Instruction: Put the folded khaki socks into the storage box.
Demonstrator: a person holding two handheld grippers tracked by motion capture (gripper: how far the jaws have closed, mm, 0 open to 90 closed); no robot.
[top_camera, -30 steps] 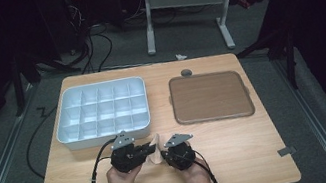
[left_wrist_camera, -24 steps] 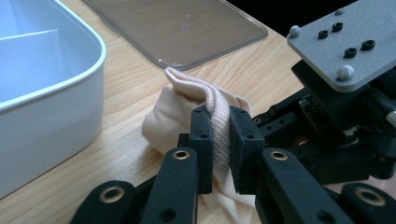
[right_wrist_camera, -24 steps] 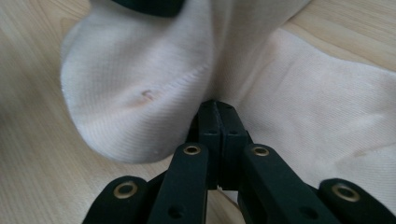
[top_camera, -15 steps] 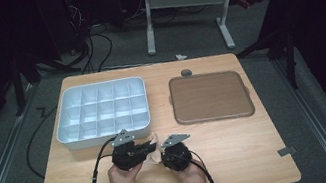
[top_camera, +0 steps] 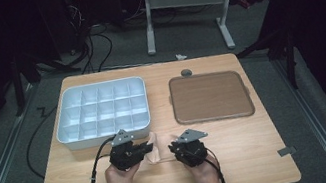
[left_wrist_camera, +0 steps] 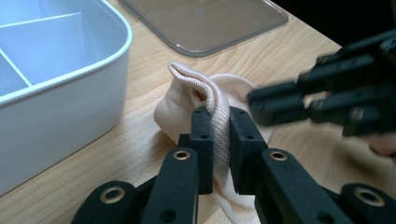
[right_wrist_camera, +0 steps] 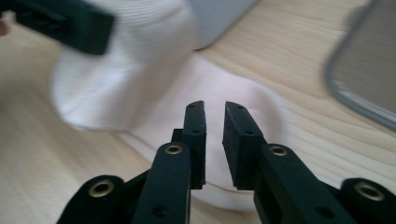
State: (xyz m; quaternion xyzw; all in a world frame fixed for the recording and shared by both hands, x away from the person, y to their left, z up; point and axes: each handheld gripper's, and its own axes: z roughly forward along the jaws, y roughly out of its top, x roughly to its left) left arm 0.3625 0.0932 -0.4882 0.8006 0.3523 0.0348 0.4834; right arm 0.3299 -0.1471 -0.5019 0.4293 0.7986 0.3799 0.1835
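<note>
A pale pink sock lies crumpled on the wooden table near the front edge, between the two hands. My left gripper is shut on the sock's ribbed cuff, which stands up between the pads; from above the left gripper points right. My right gripper hovers just over the sock. Its jaws have just been opening and now stand a narrow gap apart with nothing between them. In the high view the right gripper sits at the sock's right end.
A white compartment tray stands just behind the left hand, its wall close to the sock. A brown flat lid lies at the back right. A small dark round object sits behind the lid. Cables trail off the table's front.
The right gripper has let go of the sock, opened slightly and drawn back to the right and up. The left gripper has stayed put, still clamped on the cuff.
</note>
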